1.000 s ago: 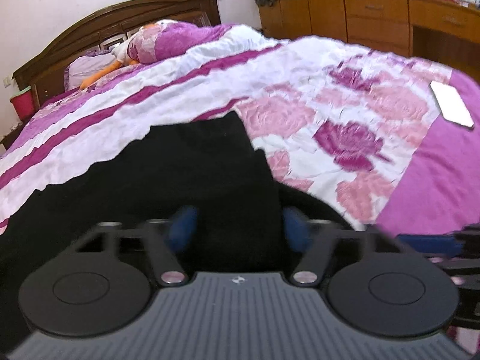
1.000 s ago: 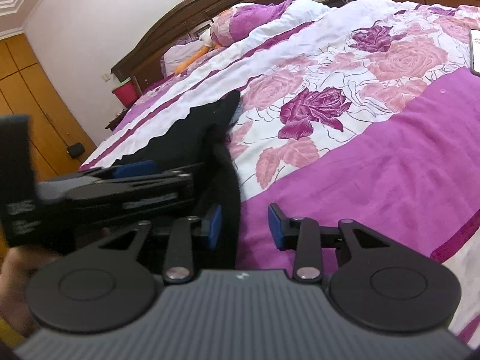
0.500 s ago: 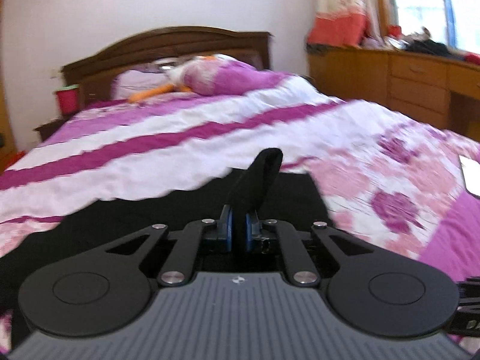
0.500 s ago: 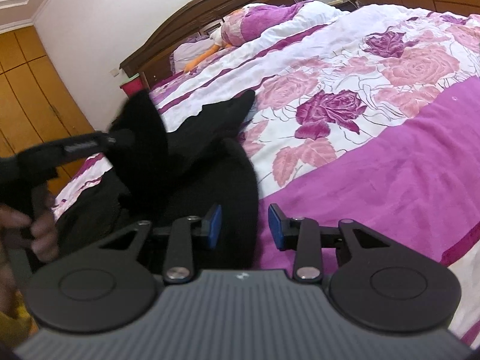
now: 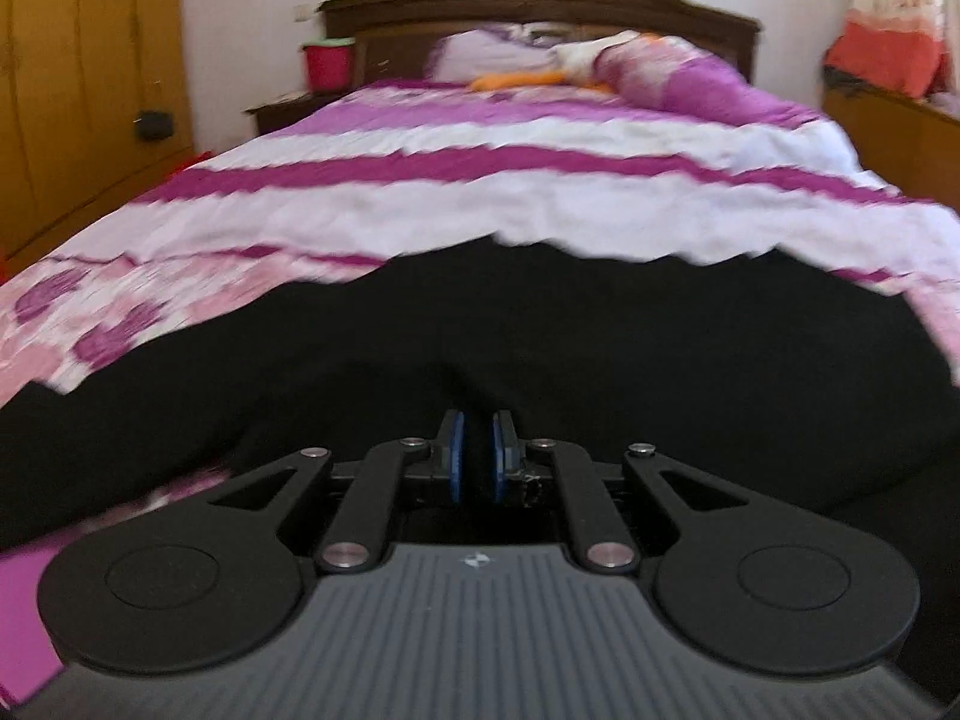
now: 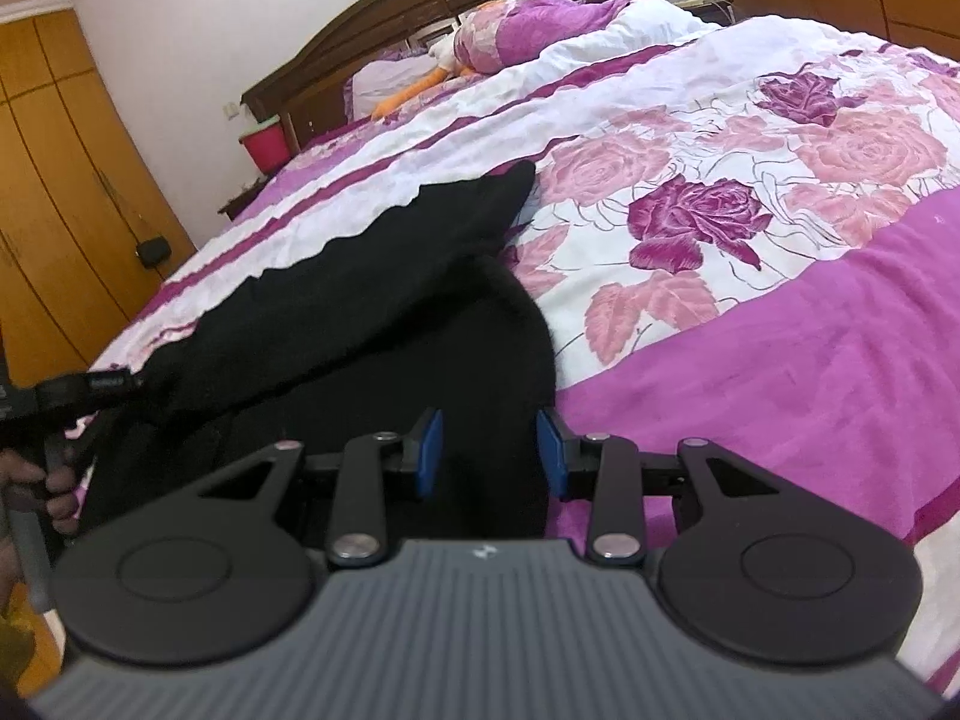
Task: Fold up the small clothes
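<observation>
Here, one black garment (image 5: 600, 348), left gripper (image 5: 476, 457) clamping it, right gripper (image 6: 489, 453) spread apart.

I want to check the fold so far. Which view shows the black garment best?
The right wrist view: the black garment shows its far corner and right edge on the bedspread. The left wrist view is blurred, showing only a dark expanse.

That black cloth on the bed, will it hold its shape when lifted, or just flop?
Probably flop: the black garment drapes in soft folds where the left gripper pinches it. It looks light. On the quilt it would likely drag and bunch, not slide.
</observation>
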`<state>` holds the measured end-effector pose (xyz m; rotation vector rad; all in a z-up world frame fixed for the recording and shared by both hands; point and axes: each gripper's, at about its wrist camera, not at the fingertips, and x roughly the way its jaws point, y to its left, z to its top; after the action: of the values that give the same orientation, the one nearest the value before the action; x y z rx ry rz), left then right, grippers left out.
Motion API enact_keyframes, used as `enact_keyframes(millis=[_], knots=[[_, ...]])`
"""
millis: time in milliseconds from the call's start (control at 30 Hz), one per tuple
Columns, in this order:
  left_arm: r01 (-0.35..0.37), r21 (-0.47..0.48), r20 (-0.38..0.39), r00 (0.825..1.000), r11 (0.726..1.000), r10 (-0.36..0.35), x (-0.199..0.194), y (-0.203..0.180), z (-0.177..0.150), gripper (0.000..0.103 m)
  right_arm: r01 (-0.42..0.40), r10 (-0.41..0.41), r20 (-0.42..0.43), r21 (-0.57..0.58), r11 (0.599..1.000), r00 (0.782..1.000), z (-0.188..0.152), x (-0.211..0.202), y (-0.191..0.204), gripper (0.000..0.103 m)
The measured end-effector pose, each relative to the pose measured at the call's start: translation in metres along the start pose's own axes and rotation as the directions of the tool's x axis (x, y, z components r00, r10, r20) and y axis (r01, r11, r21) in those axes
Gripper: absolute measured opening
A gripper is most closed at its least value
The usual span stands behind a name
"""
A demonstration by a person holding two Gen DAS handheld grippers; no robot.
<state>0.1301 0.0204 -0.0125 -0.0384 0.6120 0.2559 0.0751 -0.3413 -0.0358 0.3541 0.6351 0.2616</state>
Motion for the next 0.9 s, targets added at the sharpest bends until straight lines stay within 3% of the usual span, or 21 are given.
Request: enact_keyframes(millis=[167,200,333,467,633,900], knots=[[0.085,-0.087,-0.007,0.996,0.993,-0.086,0.001,0.03,-0.003,0.013,0.028,-0.028,-0.007,-0.042,0.999,1.0,0.006,0.002,0.008,0.039],[0.106,-0.102,0.002,0.994,0.989,-0.106,0.0,0.034,-0.002,0.017,0.034,-0.034,-0.004,-0.047,0.998,0.999,0.008,0.002,0.009,0.039],[0.163,-0.142,0.033,0.987,0.976,-0.16,0.0,0.039,0.004,0.053,0.065,-0.063,0.036,-0.054,0.996,0.997,0.027,0.005,0.013,0.039],[0.191,-0.138,0.038,0.982,0.972,-0.187,0.014,0.037,0.014,0.055,0.09,-0.084,0.078,-0.071,0.993,0.993,0.052,0.02,0.016,0.04],[0.25,-0.185,0.033,0.968,0.95,-0.248,0.031,0.041,0.019,0.055,0.086,-0.084,0.051,-0.048,0.995,0.995,0.083,0.057,0.015,0.041],[0.255,-0.218,-0.011,0.965,0.942,-0.263,0.06,0.045,0.018,0.055,0.159,-0.157,0.03,-0.062,0.985,0.987,0.107,0.125,0.018,0.041]])
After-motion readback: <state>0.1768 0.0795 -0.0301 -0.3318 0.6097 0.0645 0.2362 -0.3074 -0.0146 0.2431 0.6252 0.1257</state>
